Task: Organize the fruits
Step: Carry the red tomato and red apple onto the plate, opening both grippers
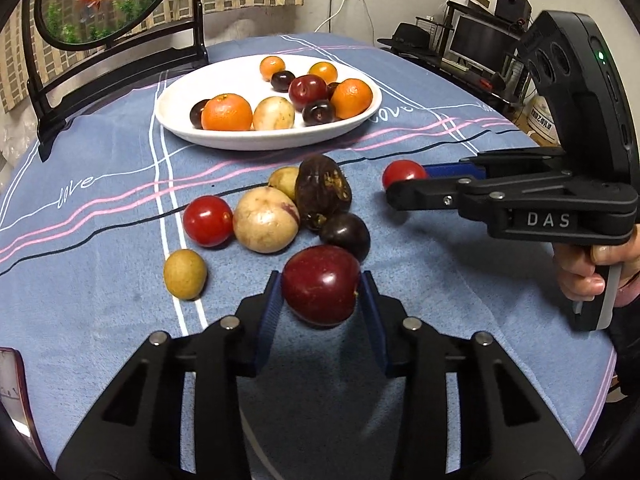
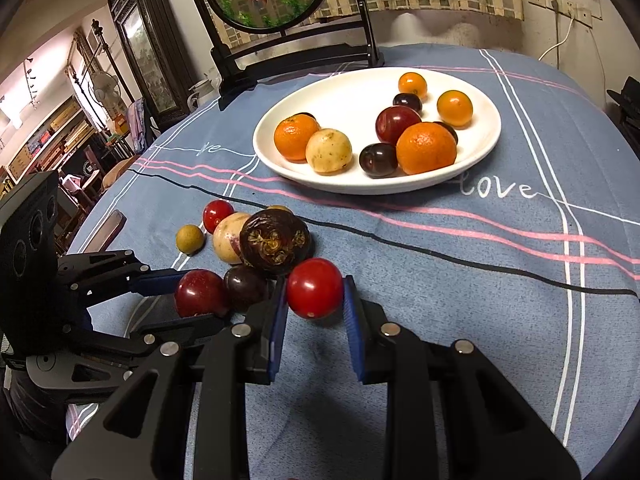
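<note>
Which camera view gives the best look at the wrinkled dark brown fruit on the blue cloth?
The right wrist view: the wrinkled dark brown fruit faces it, showing the dried yellowish pattern on its end. The left wrist view shows the same fruit from its side, with only the edge of that pattern.

Plate (image 1: 362,122) behind loose fruit cluster (image 1: 276,216) on tablecloth (image 1: 100,280), framed screen (image 1: 108,8) beyond.

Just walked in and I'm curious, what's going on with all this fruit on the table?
A person is sorting fruit with a handheld claw in each hand. The left claw is closed around a dark red plum, and the right claw grips a red tomato. Several fruits already sit in the white plate; a small pile remains on the blue tablecloth.
</note>
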### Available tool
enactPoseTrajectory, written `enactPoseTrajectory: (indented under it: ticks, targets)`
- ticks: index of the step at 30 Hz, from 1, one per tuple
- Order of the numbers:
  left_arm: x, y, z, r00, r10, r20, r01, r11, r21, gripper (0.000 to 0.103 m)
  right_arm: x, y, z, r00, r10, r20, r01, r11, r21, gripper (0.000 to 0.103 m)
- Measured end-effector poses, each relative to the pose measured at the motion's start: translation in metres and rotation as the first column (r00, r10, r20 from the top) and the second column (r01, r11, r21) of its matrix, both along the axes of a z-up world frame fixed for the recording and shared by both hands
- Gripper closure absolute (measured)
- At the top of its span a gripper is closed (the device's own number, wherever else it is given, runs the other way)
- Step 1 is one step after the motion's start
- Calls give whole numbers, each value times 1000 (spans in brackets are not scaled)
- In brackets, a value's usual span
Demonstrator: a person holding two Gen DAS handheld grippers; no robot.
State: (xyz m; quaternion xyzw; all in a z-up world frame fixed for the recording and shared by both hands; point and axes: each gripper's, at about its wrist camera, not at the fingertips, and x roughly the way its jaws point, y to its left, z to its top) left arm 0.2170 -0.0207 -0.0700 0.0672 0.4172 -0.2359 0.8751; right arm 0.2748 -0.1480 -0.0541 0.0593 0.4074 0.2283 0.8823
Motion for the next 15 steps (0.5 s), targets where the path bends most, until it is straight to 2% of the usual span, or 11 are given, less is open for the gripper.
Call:
enactPoseTrajectory:
  ticks: [5, 9, 10, 13, 15]
  targets:
    - [-5, 10, 6, 1000, 20, -12, -21, 997, -71, 63, -2, 1, 1, 1000, 8, 8, -8, 1000, 5, 76]
    - [-13, 19, 19, 999, 38, 9, -36, 989, -146, 64, -9, 1, 7, 999, 23, 39, -24, 999, 33, 76]
    - [-13, 20, 24, 999, 38, 17, -34, 986, -160, 63, -11, 0, 10, 999, 24, 49, -27, 998, 64, 76]
    - [2, 24, 41, 999, 33, 29, -27, 981, -194, 64, -6, -3, 22, 996, -7, 91, -2, 995, 101, 76]
    - [24, 23, 57, 998, 37, 53, -26, 982, -186, 63, 5, -4, 30, 991, -40, 127, 28, 995, 97, 76]
